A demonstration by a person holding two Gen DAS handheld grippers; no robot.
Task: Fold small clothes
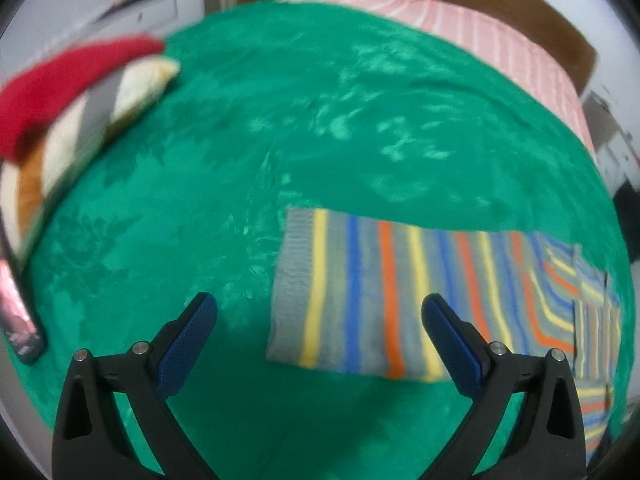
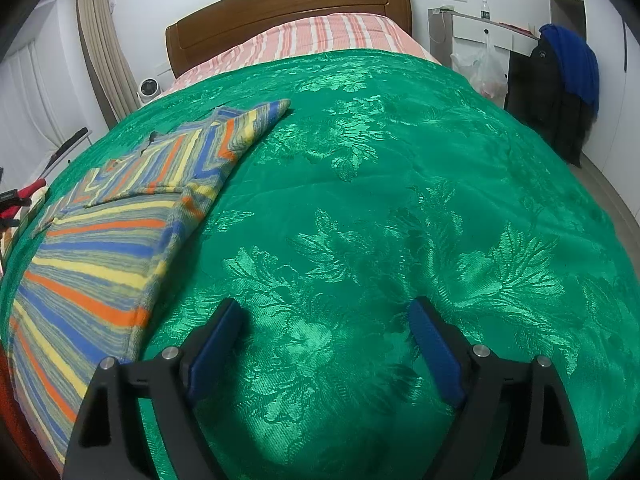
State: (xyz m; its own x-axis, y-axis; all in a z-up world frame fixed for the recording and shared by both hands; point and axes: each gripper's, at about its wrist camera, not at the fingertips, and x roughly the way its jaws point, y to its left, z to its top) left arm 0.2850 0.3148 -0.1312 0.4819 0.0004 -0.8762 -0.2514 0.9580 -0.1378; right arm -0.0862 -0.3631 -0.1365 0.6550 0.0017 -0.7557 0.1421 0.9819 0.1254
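Left wrist view. The left hand-held gripper (image 1: 320,320) is released, jaws wide, nothing between the blue pads (image 1: 188,344). It hangs above the green bedspread (image 1: 280,120), with the near edge of the striped sweater (image 1: 360,296) just ahead of and partly behind its right finger. The sweater lies flat on the bed, one sleeve laid out toward the left end with its grey ribbed cuff (image 1: 294,264) squared off; probably spread this way so a fold line can be taken cleanly. The picture is blurred. At far left a stack of other clothes, red on top (image 1: 60,84), sits at the bed's edge, likely the pile awaiting or finished; which, I cannot tell.

Right wrist view. The right hand-held gripper (image 2: 324,344) is likewise released and empty, jaws spread, over bare bedspread (image 2: 400,200) well right of the sweater (image 2: 120,220). The sweater occupies the left part of the bed; a sleeve (image 2: 240,124) appears folded across the body, pointing toward the striped sheet (image 2: 320,36) and headboard (image 2: 288,8).

Judgement: a fold has been laid and both tools let go; the body fold is not yet done. Next grasp probably the hem or sleeve edge.
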